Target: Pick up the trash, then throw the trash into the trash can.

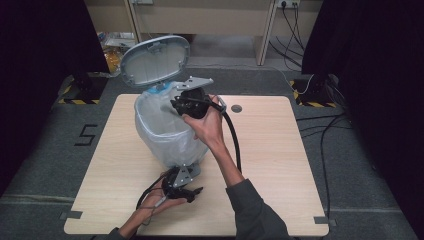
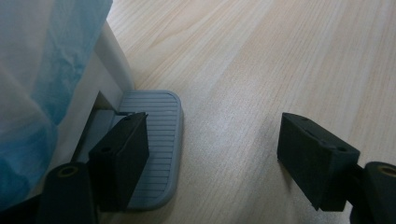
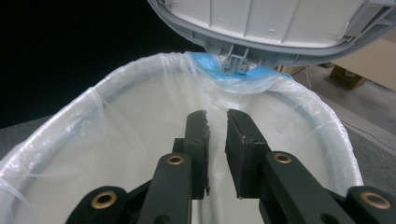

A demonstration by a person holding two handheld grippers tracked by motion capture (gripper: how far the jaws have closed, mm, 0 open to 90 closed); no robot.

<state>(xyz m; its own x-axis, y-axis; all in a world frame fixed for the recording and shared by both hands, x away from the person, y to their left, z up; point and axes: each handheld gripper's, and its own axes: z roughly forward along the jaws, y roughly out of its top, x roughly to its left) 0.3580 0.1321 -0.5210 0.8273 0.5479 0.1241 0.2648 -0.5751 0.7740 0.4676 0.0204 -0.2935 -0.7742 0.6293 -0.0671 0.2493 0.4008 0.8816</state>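
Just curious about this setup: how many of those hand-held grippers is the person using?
2. One hand-held gripper is over the open, bag-lined bin, its jaws nearly together. The other hand-held gripper is low on the table, jaws apart, by the bin's pedal.

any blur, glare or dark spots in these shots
High view: dim, black curtains at both sides, the table evenly lit. Left gripper view: near jaws soft, the pedal sharper. Right gripper view: black upper left corner, mild sheen on the bin liner.

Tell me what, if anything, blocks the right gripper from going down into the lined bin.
Nothing visible does. The lid is up, the right gripper hangs over the bin's open mouth, and only bare liner shows below its nearly closed jaws.
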